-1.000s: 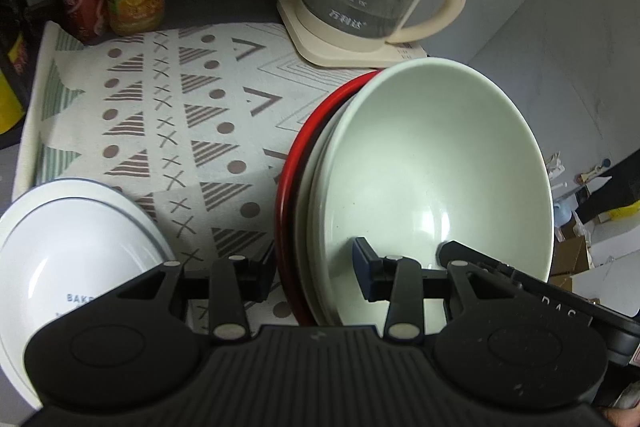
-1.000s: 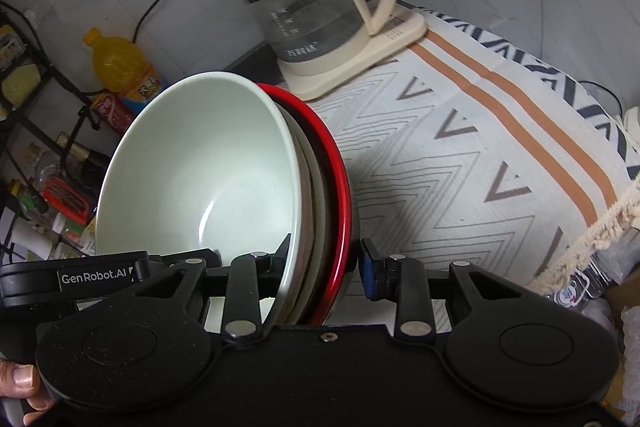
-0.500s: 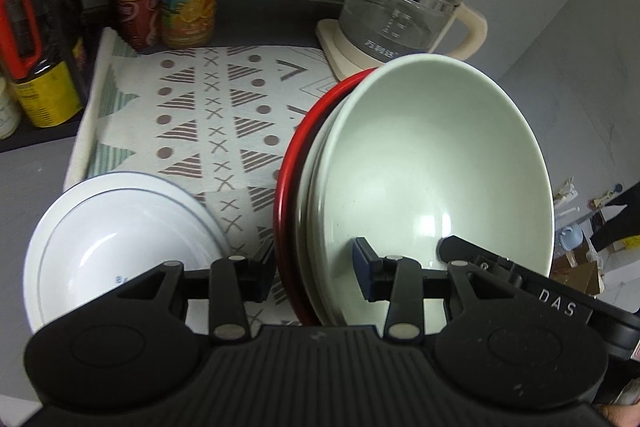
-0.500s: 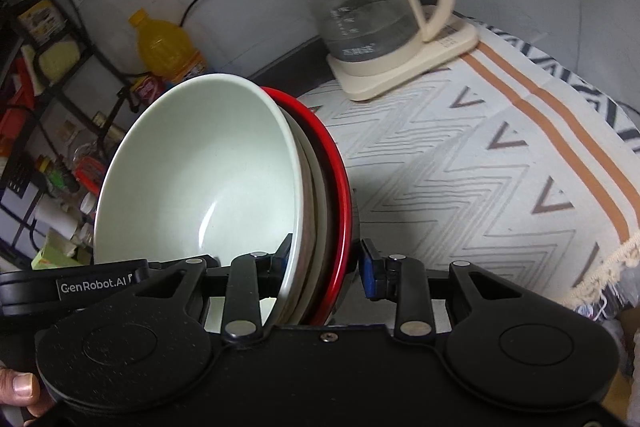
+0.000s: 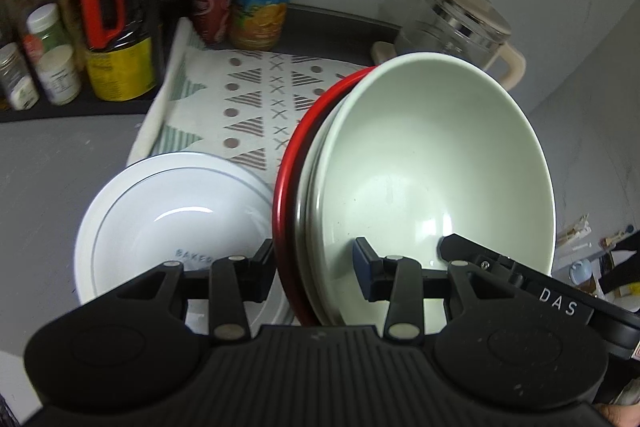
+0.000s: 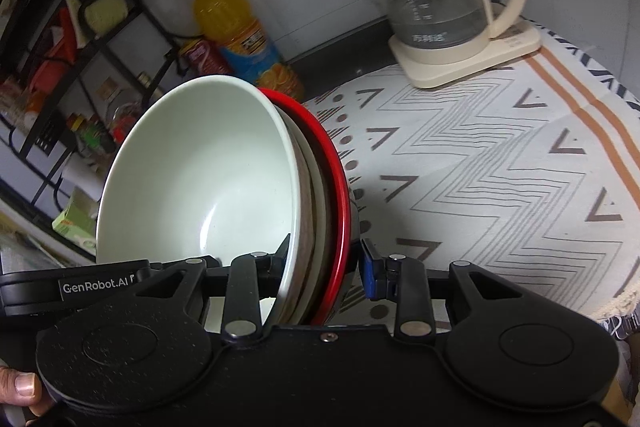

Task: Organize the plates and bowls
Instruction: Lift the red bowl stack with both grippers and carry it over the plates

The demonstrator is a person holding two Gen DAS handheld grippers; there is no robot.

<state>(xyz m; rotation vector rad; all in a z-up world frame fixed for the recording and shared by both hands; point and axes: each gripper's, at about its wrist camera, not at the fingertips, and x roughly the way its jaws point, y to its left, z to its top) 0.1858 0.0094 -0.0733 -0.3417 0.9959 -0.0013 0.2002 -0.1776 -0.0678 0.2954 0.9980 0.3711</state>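
Item: stack (image 5: 420,163) of nested dishes, pale green bowl (image 6: 200,171) innermost, red plate (image 5: 286,187) outermost, held tilted in the air over the cloth (image 6: 500,167).
Grip: left gripper (image 5: 316,267) and right gripper (image 6: 324,263) each pinch the stack's near rim, at opposite sides.
Nearby: white bowl (image 5: 160,211) lower left, on the cloth's edge.
Handling, judged: rigid, glazed, slippery, breakable, fairly heavy; hold across all rims together.
Hidden: middle dishes show only edges; their count is unclear.
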